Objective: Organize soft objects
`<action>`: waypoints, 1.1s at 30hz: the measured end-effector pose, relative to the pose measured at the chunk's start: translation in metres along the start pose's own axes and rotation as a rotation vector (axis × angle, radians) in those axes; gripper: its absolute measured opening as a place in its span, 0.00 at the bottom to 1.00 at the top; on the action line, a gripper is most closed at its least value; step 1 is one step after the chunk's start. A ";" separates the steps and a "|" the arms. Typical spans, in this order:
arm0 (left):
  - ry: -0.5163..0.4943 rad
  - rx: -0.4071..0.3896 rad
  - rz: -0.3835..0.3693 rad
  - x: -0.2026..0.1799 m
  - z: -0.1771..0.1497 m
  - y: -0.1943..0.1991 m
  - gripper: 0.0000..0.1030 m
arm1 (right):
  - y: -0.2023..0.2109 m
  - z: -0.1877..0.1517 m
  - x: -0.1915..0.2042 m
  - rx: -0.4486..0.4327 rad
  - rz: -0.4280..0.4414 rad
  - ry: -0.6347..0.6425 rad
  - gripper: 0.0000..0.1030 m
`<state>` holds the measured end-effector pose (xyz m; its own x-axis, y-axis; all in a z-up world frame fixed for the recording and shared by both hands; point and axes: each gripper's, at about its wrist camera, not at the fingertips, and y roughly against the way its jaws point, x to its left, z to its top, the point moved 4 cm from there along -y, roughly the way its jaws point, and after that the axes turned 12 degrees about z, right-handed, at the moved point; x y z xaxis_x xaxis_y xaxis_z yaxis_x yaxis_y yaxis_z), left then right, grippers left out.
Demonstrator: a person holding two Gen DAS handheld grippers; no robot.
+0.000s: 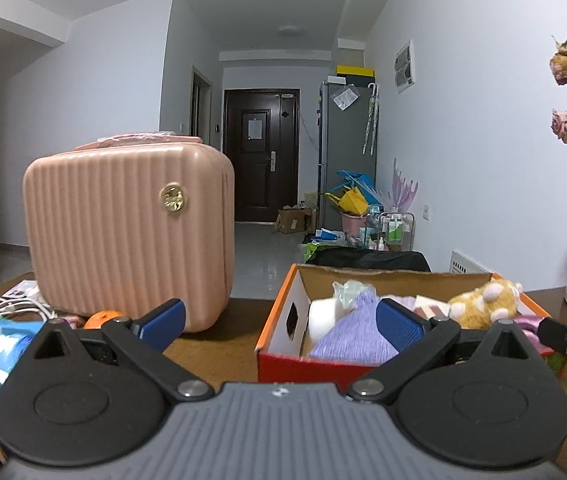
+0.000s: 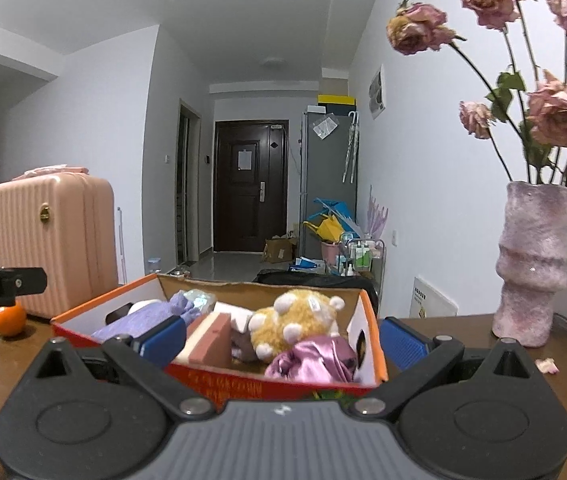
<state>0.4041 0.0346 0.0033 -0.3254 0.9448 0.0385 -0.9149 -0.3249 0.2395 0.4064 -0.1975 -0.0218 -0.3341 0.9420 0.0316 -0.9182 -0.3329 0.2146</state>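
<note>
I hold both tools low at the near edge of the dark brown wooden table (image 2: 463,332), facing the open orange-and-red cardboard shoe box (image 2: 219,384) where the soft things sit together. My left gripper (image 1: 281,322) has its blue-padded fingers spread wide with nothing between them, its right pad in front of the lilac knitted cloth (image 1: 357,334) at the box's near left. My right gripper (image 2: 283,334) is likewise parted and empty, and the box's right half lies between its pads in view. Inside I see the yellow plush toy with white paws (image 2: 297,326) lying against the far wall, a shiny pink satin pouch (image 2: 315,362) bunched in the near right corner and a pink-and-cream sponge block (image 2: 211,340) propped in the middle; I judge they are packed in so the walls keep them from spilling. A ribbed pink hard-shell case (image 1: 127,232) stands upright to the left, well apart from the box, with an orange fruit (image 2: 8,319) at its foot. A tall mauve textured vase (image 2: 533,264) of dried roses stands to the right, so I reckon my right side is the tighter one; open tabletop lies between case and box.
</note>
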 end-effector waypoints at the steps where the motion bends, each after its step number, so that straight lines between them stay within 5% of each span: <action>1: -0.006 0.002 -0.001 0.002 -0.003 0.006 1.00 | 0.006 -0.003 0.001 0.002 0.000 0.000 1.00; 33: -0.096 0.037 -0.148 0.042 -0.068 0.197 1.00 | 0.191 -0.045 0.049 0.143 0.023 -0.064 1.00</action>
<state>0.1938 0.0071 -0.0136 -0.1621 0.9825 0.0920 -0.9411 -0.1820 0.2849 0.2053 -0.2164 -0.0235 -0.3365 0.9364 0.0996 -0.8692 -0.3495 0.3497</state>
